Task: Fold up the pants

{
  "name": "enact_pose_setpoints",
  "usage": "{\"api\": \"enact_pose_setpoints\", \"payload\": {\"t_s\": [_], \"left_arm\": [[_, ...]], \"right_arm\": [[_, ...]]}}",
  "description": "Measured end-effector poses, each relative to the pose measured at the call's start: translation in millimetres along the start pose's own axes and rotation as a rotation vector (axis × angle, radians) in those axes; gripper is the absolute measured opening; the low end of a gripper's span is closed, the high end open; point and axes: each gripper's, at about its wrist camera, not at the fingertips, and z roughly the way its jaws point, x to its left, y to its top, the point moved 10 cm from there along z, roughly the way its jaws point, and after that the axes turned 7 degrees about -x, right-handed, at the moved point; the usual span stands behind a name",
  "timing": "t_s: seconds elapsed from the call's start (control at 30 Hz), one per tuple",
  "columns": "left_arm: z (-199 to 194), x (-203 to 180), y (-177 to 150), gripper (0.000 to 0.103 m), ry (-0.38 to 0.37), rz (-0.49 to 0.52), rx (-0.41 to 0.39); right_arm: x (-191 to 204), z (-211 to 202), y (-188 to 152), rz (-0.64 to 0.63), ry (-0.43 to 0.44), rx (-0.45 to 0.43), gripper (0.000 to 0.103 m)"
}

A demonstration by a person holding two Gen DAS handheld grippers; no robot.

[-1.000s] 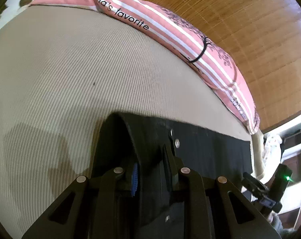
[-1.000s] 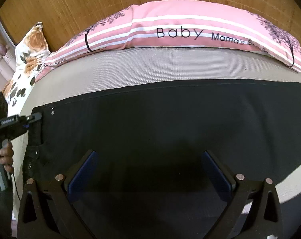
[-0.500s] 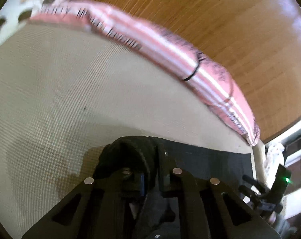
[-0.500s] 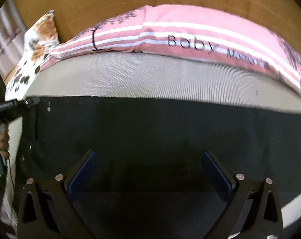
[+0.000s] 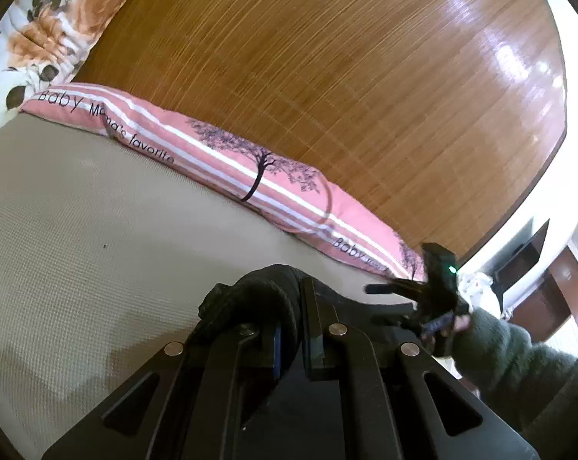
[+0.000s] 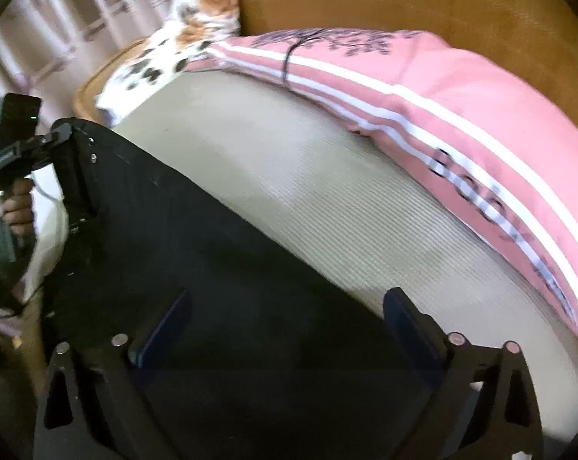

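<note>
We find the black pants (image 6: 220, 268) spread on the beige mattress (image 6: 327, 191), along its near edge. The left gripper (image 5: 290, 306) has its jaws clamped together on a bunched fold of the waistband, raised clear of the mattress at the left end. The right gripper (image 6: 285, 322) hovers over the pants with jaws wide apart, nothing between them. A pink striped pillow (image 5: 220, 157) lies along the far edge, against the wooden headboard (image 5: 327, 57).

pants (image 6: 220, 268) on mattress (image 6: 327, 176) | pillow (image 6: 461, 115) behind mattress
</note>
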Motion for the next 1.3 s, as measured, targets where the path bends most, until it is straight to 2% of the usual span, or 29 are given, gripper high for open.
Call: {"api": "enact_pose_setpoints", "payload": {"t_s": [0.13,0.2,0.3,0.37,0.5,0.57,0.67,0.8,0.97,1.13,1.3], "left_arm": [[-9,-6,3,0.008,-0.010,-0.001,-0.018],[-11,-7,3,0.008,0.001,-0.002,-0.023],[-10,-5,2,0.008,0.028,-0.001,-0.022],[-9,-3,2,0.008,0.046,-0.002,-0.019],[-4,2,2,0.008,0.085,-0.005,-0.013],[-2,4,2,0.008,0.101,-0.007,-0.011],[-1,5,2,0.008,0.125,-0.002,-0.010],[2,10,1,0.008,0.152,0.000,-0.008],[13,23,-3,0.008,0.221,0.023,-0.003],[15,23,-5,0.008,0.282,0.086,-0.016],[-4,8,-4,0.008,0.267,0.135,-0.049]], "right_arm": [[0,13,4,-0.077,0.091,0.076,0.090],[1,21,2,-0.106,0.161,0.131,0.083],[-4,31,-9,-0.120,0.209,0.205,0.075],[-8,34,-17,-0.123,0.241,0.246,0.064],[-22,30,-33,-0.137,0.234,0.287,0.054],[-28,27,-37,-0.139,0.225,0.295,0.044],[-42,21,-46,-0.128,0.188,0.296,0.036],[-53,15,-53,-0.111,0.129,0.273,0.029],[-46,11,-58,-0.138,-0.037,0.228,0.013],[-22,-6,-60,-0.175,-0.243,0.156,0.009],[14,-45,-66,-0.183,-0.368,0.085,0.008]]}}
